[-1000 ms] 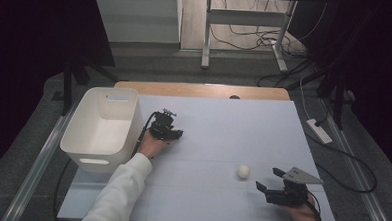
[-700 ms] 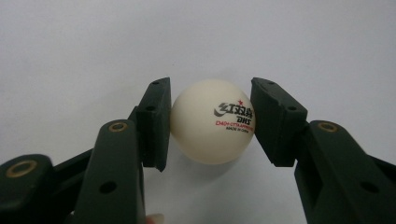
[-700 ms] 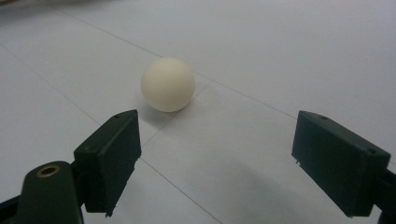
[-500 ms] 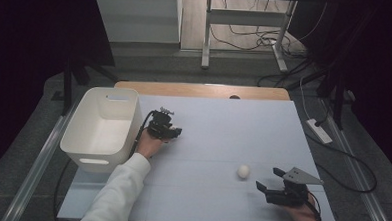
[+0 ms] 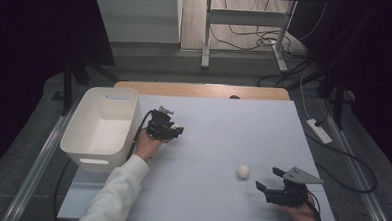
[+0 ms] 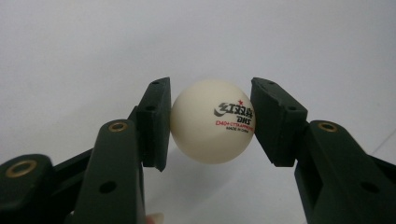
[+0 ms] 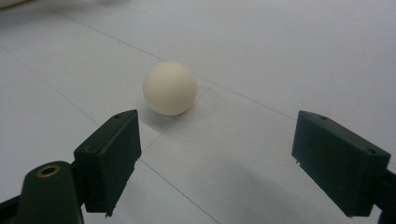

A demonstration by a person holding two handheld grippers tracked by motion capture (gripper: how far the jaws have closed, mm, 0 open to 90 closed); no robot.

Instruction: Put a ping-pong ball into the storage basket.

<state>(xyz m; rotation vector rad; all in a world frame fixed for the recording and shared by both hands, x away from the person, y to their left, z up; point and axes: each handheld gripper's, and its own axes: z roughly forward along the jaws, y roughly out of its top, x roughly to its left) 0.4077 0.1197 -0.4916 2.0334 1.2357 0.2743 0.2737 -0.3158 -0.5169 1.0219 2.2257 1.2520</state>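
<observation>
Printed table tennis ball (image 6: 212,121): cream, red-black logo facing camera, clamped between left gripper (image 6: 210,119) pads, off table. Plain table tennis ball (image 5: 244,171): cream, resting on table, 5 o'clock.

Table: you work at a big table (image 5: 218,136) with a pale blue-white top, in the middle of the high view.
Far edge: a strip of brown wood (image 5: 200,89).
Bin: a white bin (image 5: 100,126) stands at the table's left edge.
Ball: one small white ball (image 5: 243,171) lies at the lower right.
</observation>
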